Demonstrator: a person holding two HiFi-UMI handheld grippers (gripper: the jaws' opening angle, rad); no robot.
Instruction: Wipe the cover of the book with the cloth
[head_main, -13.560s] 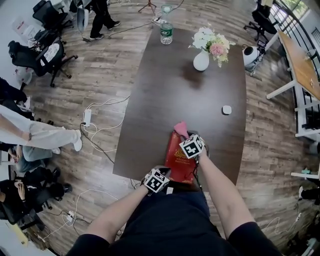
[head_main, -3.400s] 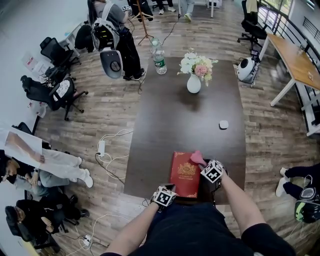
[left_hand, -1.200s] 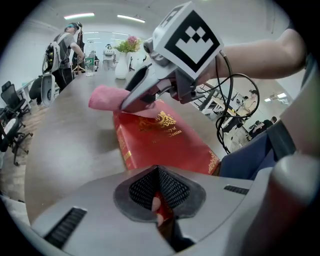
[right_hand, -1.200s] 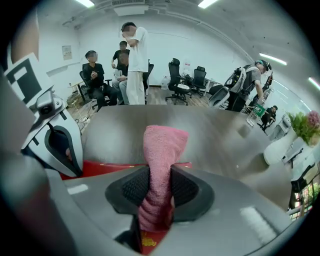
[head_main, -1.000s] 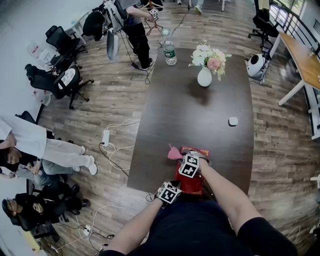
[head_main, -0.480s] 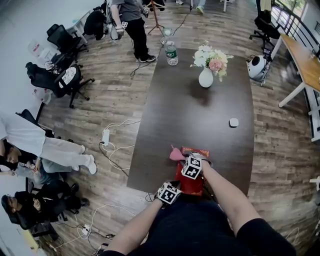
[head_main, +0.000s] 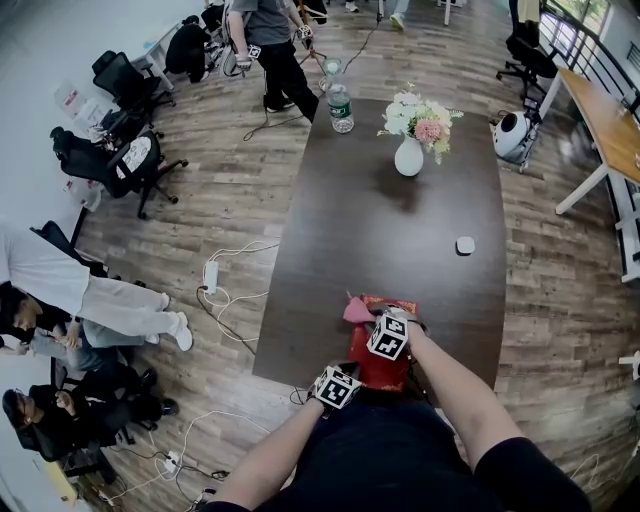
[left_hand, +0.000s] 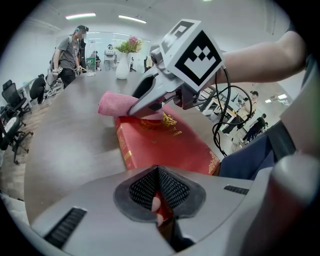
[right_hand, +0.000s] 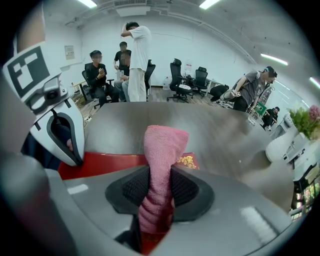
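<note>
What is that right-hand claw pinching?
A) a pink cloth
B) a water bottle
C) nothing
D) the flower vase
A: the right gripper view shows the pink cloth squeezed between the jaws of the right gripper, over the red book.

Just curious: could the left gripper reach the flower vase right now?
Probably not: the left gripper is clamped on the book at the near edge, and the flower vase stands at the far end of the table.
</note>
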